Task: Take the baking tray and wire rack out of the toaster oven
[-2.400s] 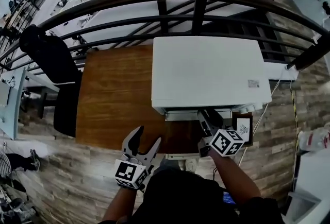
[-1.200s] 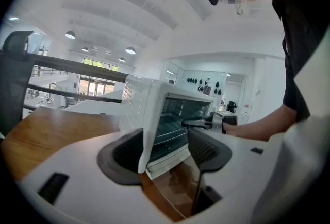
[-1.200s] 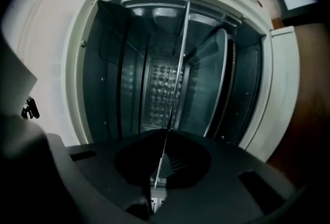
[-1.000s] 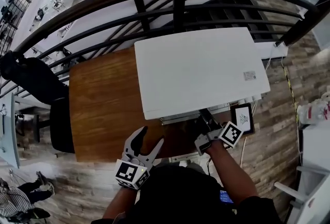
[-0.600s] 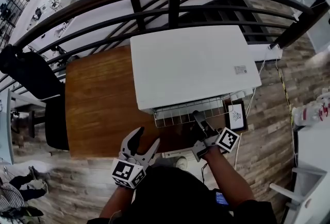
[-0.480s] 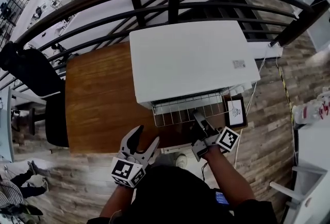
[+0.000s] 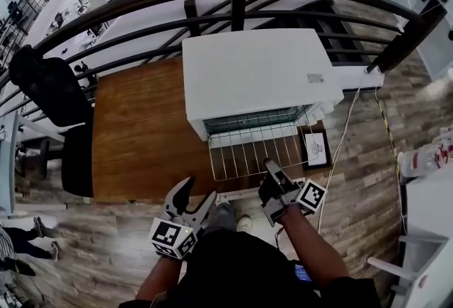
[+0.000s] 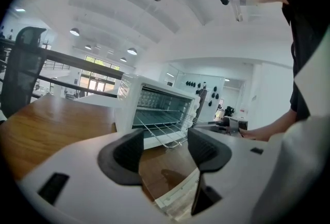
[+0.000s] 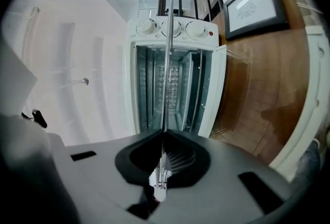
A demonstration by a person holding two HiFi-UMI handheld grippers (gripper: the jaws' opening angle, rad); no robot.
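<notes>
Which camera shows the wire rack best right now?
The head view: the wire rack shows as a full grid sticking out of the toaster oven. The left gripper view shows it small, from the side; the right gripper view sees it edge-on.

My head view looks steeply down on top of the toaster oven (image 7: 258, 80). My left gripper view sits low over the table (image 8: 46, 120), facing the open front at an angle from farther back. My right gripper view, rolled sideways, looks straight in, close. All share the wire rack (image 7: 248, 154).
</notes>
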